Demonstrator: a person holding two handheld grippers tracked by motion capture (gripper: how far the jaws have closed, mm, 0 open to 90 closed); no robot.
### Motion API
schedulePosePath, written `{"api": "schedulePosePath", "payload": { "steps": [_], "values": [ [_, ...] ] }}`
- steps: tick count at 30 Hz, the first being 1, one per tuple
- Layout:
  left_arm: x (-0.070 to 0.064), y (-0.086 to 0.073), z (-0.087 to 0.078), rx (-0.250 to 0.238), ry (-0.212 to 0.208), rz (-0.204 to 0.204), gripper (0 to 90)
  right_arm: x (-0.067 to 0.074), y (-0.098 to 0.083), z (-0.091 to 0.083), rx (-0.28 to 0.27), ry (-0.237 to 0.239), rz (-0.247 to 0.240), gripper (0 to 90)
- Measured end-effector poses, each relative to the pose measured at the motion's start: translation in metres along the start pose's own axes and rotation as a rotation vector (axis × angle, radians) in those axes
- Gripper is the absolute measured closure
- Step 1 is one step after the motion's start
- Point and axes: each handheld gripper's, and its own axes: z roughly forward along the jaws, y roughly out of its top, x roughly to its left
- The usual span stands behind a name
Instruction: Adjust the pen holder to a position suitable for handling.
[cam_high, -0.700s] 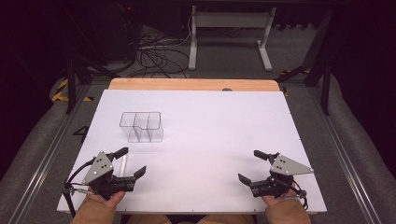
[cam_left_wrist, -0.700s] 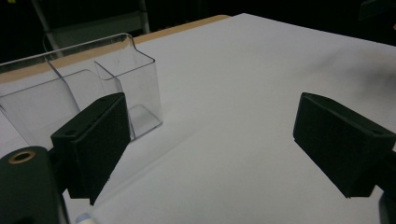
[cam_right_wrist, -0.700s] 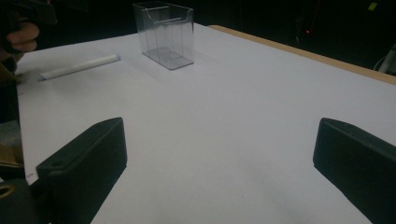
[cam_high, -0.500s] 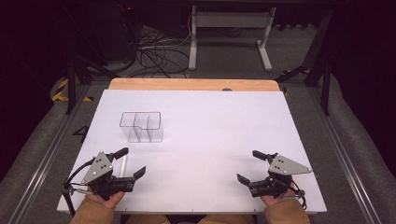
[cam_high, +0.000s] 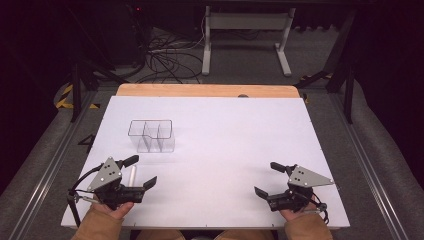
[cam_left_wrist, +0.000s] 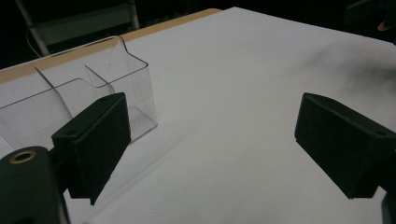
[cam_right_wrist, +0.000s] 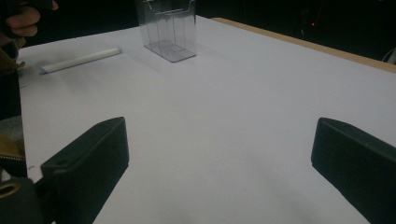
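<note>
A clear plastic organiser (cam_high: 151, 135) with several compartments stands empty on the left half of the white table (cam_high: 235, 130). A short white tube (cam_high: 131, 176) lies flat just in front of it. My left gripper (cam_high: 142, 171) hovers right over that tube, its jaws open and nothing between them. In the left gripper view the left gripper (cam_left_wrist: 210, 140) stands wide, with the organiser (cam_left_wrist: 93, 88) close behind its left jaw. My right gripper (cam_high: 266, 177) is open near the front right edge. In the right gripper view the right gripper (cam_right_wrist: 219, 154) faces the tube (cam_right_wrist: 80, 59) and the organiser (cam_right_wrist: 170, 28) across the table.
A bare wooden strip (cam_high: 200, 90) runs along the table's far edge. Beyond it stand a white metal frame (cam_high: 245, 35) and loose cables (cam_high: 165, 55) on the dark floor. The person's left hand (cam_right_wrist: 23, 18) appears at the top left of the right gripper view.
</note>
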Motion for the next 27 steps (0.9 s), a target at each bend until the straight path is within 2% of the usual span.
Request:
{"api": "schedulePosePath", "payload": {
  "steps": [12, 19, 25, 27],
  "values": [
    [0.007, 0.031, 0.011, 0.051, -0.007, 0.063, 17.0, 0.002, -0.001, 0.002, 0.011, 0.015, -0.001, 4.5],
    [0.014, 0.034, 0.015, 0.042, -0.014, 0.026, 18.3, 0.002, -0.003, -0.001, 0.011, 0.014, 0.008, 4.5],
    [0.016, 0.037, 0.018, 0.052, -0.019, 0.048, 18.8, 0.003, -0.004, -0.002, 0.014, 0.009, 0.010, 4.5],
    [0.016, 0.039, 0.019, 0.059, -0.032, 0.061, 22.7, 0.003, -0.004, -0.002, 0.014, 0.011, 0.012, 4.5]
  ]
}}
